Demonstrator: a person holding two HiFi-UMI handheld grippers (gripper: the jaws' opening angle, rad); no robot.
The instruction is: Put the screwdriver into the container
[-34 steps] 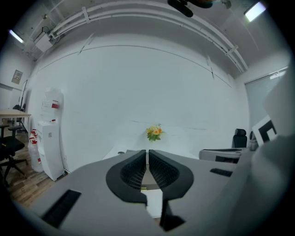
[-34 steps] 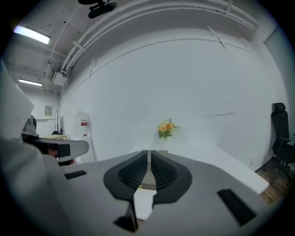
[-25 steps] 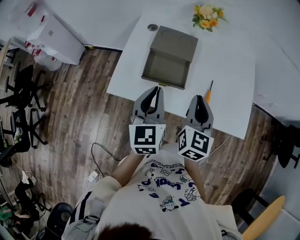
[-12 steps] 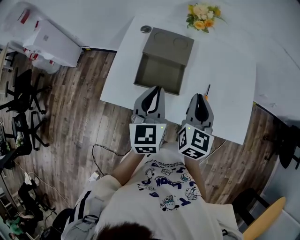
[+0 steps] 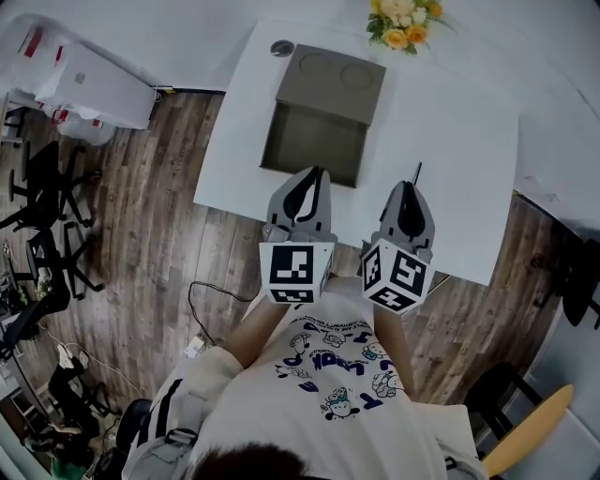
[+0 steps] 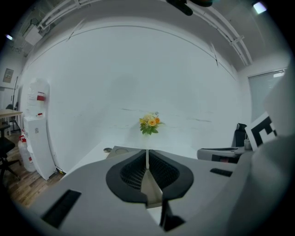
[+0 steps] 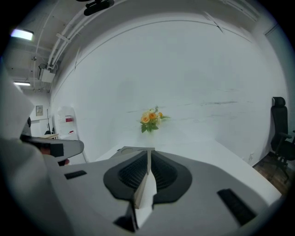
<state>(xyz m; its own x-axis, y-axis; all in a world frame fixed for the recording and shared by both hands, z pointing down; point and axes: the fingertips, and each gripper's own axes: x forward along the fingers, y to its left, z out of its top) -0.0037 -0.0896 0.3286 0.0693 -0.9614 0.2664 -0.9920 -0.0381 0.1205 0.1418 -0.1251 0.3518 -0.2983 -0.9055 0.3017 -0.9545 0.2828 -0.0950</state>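
Note:
On the white table (image 5: 459, 141) stands a grey box-shaped container (image 5: 312, 143), open, with its lid (image 5: 331, 82) folded back. Only the thin dark shaft of the screwdriver (image 5: 417, 172) shows, just beyond my right gripper (image 5: 410, 187); the gripper hides its handle. My left gripper (image 5: 314, 174) hovers at the container's near edge. In both gripper views the jaws meet with nothing between them: left gripper (image 6: 147, 153), right gripper (image 7: 148, 155). The container's lid (image 6: 120, 150) shows low ahead in the left gripper view, and the lid (image 7: 133, 148) shows again in the right gripper view.
A bunch of yellow and orange flowers (image 5: 397, 21) sits at the table's far edge, with a small round disc (image 5: 281, 48) near the far left corner. A white cabinet (image 5: 89, 82) and black office chairs (image 5: 42, 216) stand on the wooden floor to the left.
Both grippers have moved forward over the table's near edge. The screwdriver's orange handle, visible before, is now covered by the right gripper. Both jaws stayed shut.

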